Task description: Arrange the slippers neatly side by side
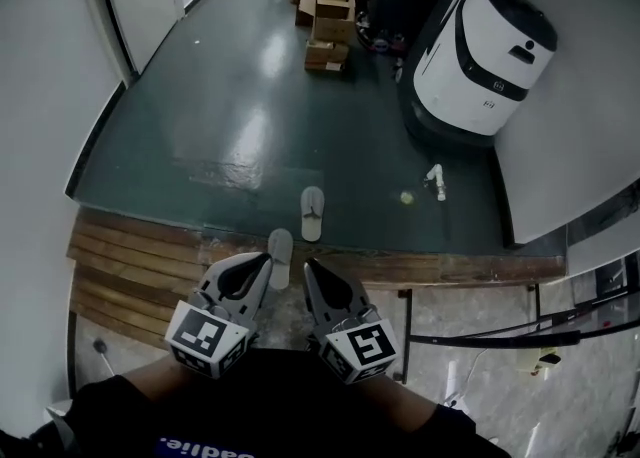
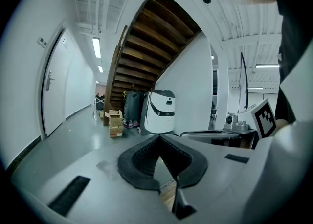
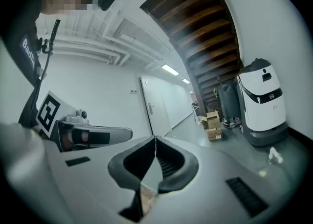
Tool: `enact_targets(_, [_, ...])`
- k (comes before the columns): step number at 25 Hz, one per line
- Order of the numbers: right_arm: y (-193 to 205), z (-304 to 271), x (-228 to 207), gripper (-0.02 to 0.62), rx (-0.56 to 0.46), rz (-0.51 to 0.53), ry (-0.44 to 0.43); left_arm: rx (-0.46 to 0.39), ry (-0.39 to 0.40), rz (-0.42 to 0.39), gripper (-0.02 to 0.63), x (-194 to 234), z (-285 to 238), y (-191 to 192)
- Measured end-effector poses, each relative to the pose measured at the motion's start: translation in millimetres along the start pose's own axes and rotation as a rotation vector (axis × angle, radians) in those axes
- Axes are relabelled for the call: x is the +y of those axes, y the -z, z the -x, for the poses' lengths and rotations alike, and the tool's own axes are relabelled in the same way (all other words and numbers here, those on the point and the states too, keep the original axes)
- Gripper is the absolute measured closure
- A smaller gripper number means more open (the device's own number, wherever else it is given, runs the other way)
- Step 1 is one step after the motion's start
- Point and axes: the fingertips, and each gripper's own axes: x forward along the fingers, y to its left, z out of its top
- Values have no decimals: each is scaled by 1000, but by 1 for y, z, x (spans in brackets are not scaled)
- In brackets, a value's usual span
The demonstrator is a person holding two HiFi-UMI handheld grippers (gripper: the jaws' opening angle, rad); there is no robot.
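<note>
While held close to the body, the left claw and right claw are pinched closed and empty, probably because no reach has begun. Just beyond their tips, the near slipper lies left of the far slipper, staggered. Farther off stand open cardboard boxes, their contents indistinct.

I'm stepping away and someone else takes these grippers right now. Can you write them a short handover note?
Left gripper: shut, empty.
Right gripper: shut, empty.
Slippers: the near slipper lies just ahead of the gripper tips. The far slipper lies further out on the dark floor, offset to the right. They are apart and staggered.
Done: neither slipper is gripped yet.
Left: bring the two slippers side by side and line them up.
</note>
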Motion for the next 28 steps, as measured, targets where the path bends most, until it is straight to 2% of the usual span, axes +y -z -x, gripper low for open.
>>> enact_targets(6, [6, 3, -11, 595, 11, -12, -25, 46, -28, 23, 606, -3, -12, 15])
enact_targets(13, [-2, 16, -30, 595, 4, -1, -58, 45, -63, 13, 607, -21, -28, 12])
enact_targets(19, [-15, 30, -45, 595, -53, 23, -111, 70, -92, 19, 607, -37, -46, 21])
enact_targets(28, [-8, 50, -68, 595, -18, -9, -154, 124, -104, 43, 606, -62, -69, 51])
